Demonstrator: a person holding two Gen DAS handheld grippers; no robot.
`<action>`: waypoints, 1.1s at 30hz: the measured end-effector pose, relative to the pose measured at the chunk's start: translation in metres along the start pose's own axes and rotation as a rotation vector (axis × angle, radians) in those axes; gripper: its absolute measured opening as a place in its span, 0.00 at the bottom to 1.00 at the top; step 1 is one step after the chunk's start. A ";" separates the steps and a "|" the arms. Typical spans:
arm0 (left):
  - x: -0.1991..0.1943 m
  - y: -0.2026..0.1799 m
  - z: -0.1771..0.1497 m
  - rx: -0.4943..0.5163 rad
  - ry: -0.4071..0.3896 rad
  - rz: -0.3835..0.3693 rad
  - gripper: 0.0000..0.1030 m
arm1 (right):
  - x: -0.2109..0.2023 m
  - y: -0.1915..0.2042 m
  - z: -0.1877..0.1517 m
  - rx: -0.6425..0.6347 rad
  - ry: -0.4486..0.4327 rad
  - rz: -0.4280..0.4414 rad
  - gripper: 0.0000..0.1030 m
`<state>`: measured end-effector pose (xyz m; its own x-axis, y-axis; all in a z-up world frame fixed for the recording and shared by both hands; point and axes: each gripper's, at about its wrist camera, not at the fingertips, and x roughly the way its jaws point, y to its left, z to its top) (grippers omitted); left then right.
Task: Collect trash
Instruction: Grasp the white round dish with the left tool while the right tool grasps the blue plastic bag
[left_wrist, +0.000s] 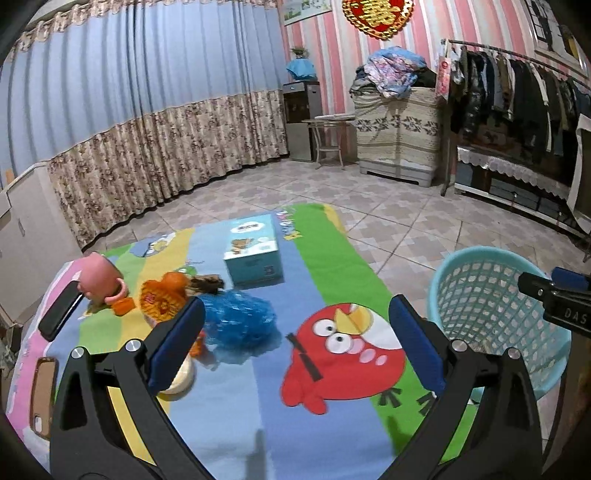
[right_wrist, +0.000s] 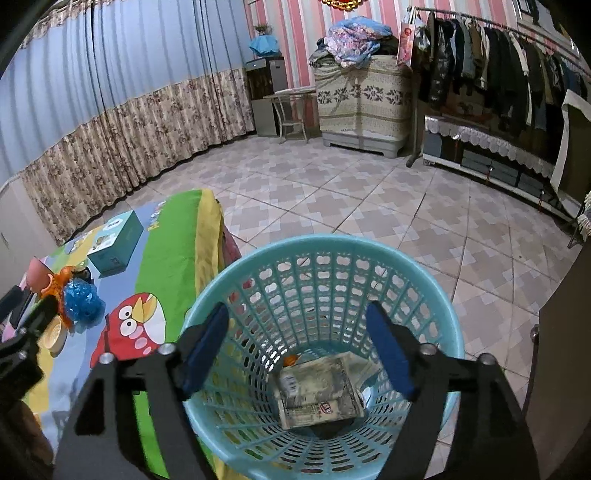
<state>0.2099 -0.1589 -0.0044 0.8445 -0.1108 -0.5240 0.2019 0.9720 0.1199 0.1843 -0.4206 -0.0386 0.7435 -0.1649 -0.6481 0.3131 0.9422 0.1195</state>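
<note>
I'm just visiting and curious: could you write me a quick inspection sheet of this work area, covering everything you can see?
Surface: cartoon mat with a red bird print.
Job's things: blue wrapper and orange wrapper on the mat; teal basket beside it, holding a flattened pack.
Clutter: pink cup, box, two phones.
Grippers: left gripper open, empty; right gripper open over the basket.
Cables: nothing seen.
Surroundings: tiled floor, curtain, clothes rack.

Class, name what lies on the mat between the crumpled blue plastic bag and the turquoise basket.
Only the mat's printed red bird separates blue plastic bag from basket; both wrist views show it.
</note>
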 end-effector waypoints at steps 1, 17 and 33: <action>-0.001 0.005 0.001 -0.007 -0.002 0.003 0.94 | -0.001 0.001 0.001 -0.001 -0.005 -0.003 0.82; -0.015 0.090 -0.013 -0.085 0.006 0.079 0.95 | -0.011 0.051 0.002 -0.090 -0.055 -0.016 0.91; -0.016 0.180 -0.042 -0.135 0.046 0.165 0.95 | -0.018 0.109 -0.004 -0.145 -0.100 0.002 0.91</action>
<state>0.2117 0.0271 -0.0099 0.8363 0.0591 -0.5451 -0.0084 0.9954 0.0950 0.2026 -0.3142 -0.0166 0.8016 -0.1843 -0.5687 0.2286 0.9735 0.0067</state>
